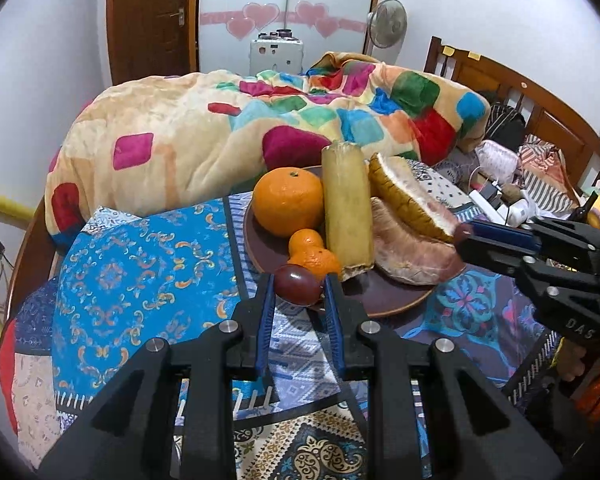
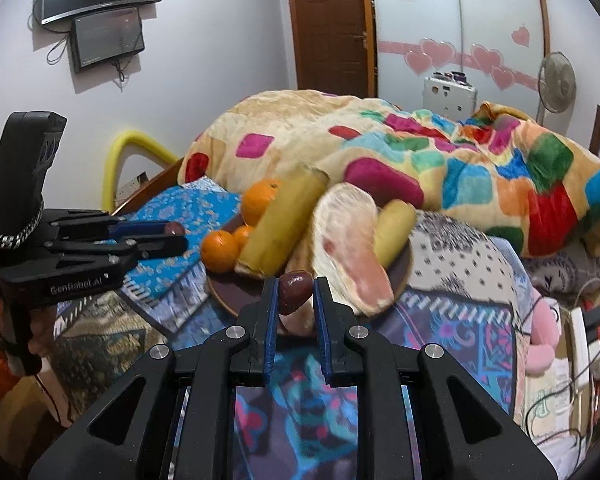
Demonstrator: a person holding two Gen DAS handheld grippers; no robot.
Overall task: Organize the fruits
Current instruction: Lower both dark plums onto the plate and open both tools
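Observation:
A brown plate point(image 1: 384, 300) on the bed holds a large orange point(image 1: 287, 201), small tangerines point(image 1: 308, 250), a yellow-green sugarcane piece point(image 1: 346, 210) and pomelo pieces point(image 1: 410, 240). My left gripper point(image 1: 300, 286) is shut on a dark red jujube point(image 1: 298, 289) at the plate's near rim. My right gripper point(image 2: 296, 292) is shut on another dark red jujube point(image 2: 295, 292) at the plate's point(image 2: 224, 296) near edge, by the pomelo point(image 2: 348, 248). The right gripper also shows in the left wrist view point(image 1: 466, 236), the left gripper in the right wrist view point(image 2: 176, 234).
A patterned blue quilt point(image 1: 140, 264) covers the bed under the plate. A bunched colourful blanket point(image 1: 260, 120) lies behind it. Cables, a power strip and clutter point(image 2: 580, 340) sit at the right. A wooden headboard point(image 1: 520, 92) stands far right.

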